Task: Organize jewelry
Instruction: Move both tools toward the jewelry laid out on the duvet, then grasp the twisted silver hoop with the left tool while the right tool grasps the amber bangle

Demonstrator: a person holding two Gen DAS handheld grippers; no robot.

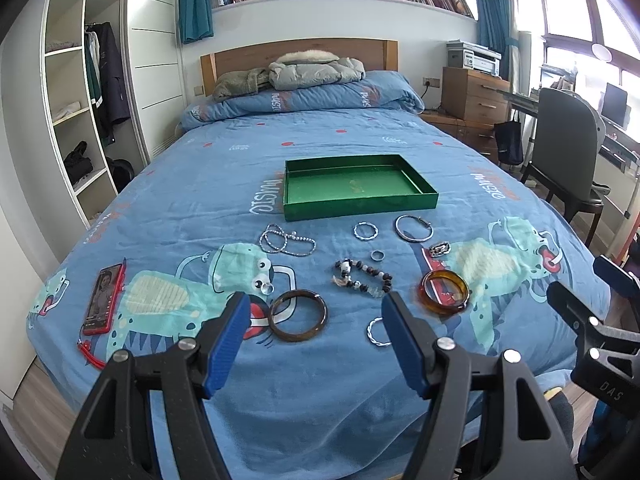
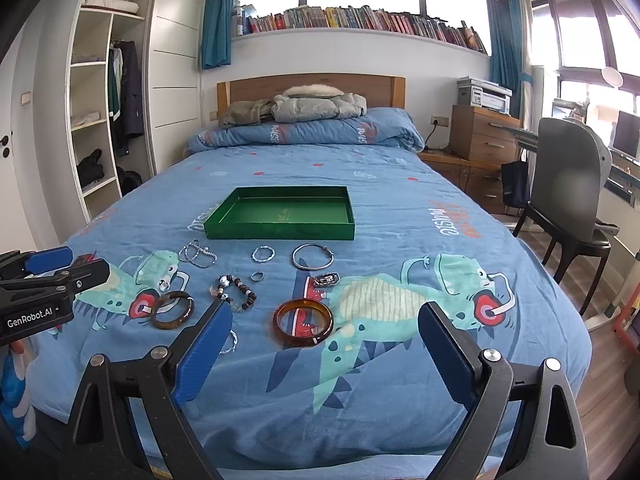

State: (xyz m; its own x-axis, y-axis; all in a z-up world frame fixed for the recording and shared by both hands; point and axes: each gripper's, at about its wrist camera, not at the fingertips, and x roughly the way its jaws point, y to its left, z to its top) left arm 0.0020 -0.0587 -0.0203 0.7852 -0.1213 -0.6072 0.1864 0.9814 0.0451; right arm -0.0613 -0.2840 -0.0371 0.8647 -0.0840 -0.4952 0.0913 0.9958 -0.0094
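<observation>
My left gripper (image 1: 314,320) and right gripper (image 2: 326,326) hang spread wide over the near jewelry; the green tray (image 1: 360,204) sits farther up the bed (image 1: 200,184).

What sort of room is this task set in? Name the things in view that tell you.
Most likely a bedroom: a bed with a wooden headboard, an open wardrobe holding hung clothes, and a shelf of books under the window.

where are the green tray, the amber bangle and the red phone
green tray (image 1: 352,188): left wrist view, on its bare inner floor
amber bangle (image 2: 303,337): right wrist view, on the near side of its band
red phone (image 1: 103,299): left wrist view, on the middle of its screen
</observation>
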